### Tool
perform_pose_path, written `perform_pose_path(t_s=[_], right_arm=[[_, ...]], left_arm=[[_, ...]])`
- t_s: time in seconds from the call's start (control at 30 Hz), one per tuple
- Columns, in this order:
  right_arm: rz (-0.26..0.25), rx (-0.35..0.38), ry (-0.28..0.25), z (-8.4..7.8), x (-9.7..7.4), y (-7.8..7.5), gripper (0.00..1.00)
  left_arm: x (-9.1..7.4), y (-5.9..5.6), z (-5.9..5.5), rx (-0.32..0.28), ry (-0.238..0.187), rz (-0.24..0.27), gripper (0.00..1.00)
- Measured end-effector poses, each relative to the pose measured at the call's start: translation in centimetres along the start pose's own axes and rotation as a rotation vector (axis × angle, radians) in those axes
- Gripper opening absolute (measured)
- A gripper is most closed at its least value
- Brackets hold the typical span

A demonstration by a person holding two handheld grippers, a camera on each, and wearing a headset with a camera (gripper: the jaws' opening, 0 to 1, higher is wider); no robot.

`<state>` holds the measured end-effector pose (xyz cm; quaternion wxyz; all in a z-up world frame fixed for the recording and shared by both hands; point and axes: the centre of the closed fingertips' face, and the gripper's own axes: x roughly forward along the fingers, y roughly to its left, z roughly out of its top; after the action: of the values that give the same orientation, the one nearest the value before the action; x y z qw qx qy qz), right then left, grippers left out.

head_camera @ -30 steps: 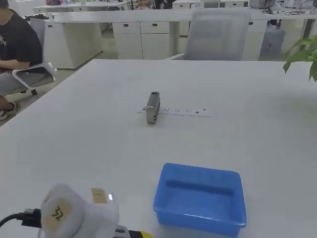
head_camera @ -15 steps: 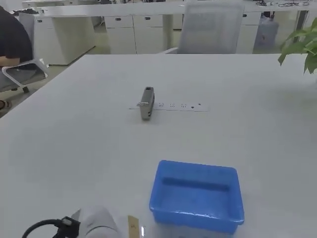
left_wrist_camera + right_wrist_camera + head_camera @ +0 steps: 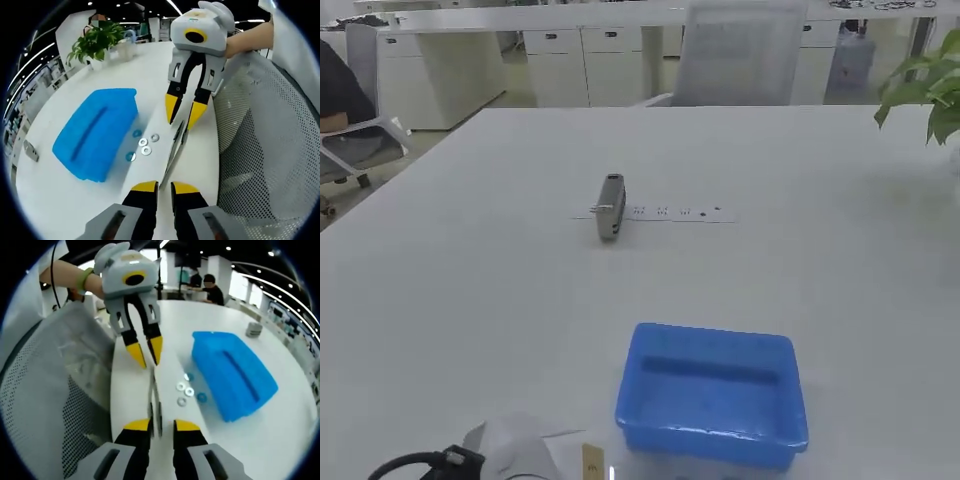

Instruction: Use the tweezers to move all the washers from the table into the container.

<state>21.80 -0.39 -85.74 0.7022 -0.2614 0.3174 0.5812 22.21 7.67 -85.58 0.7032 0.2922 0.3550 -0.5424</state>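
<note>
Tweezers (image 3: 171, 155) lie flat along the near edge of the white table (image 3: 150, 70), stretched between my two grippers. My left gripper (image 3: 165, 187) has its jaws parted a little around one end, and as far as I can see they are not clamped on it. The right gripper (image 3: 161, 426) sits spread in the same way at the other end. Several washers (image 3: 189, 391) are clustered on the table just beside the tweezers, between them and the blue container (image 3: 705, 440). A mesh chair back (image 3: 260, 150) sits close to that edge.
</note>
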Motion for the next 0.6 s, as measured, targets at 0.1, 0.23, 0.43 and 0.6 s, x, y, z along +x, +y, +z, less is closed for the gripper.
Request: perform_pose_path(t_s=[0.1, 0.23, 0.43, 0.6], right_arm=[[0.002, 0.001, -0.001, 0.0, 0.0, 0.0, 0.13], [0.007, -0.004, 0.002, -0.1, 0.2, 0.1, 0.13], [0.006, -0.016, -0.009, 0.2, 0.3, 0.2, 0.13], [0.007, -0.029, -0.023, 0.6, 0.2, 0.2, 0.12]], left_arm=[[0.3, 0.0, -0.2, 0.020, 0.016, -0.006, 0.02], [0.4, -0.4, -0.3, 0.043, 0.029, -0.030, 0.00], [-1.3, -1.2, 1.3, 0.044, -0.003, -0.068, 0.00], [-3.5, -1.2, 3.6, 0.077, -0.045, -0.050, 0.00]])
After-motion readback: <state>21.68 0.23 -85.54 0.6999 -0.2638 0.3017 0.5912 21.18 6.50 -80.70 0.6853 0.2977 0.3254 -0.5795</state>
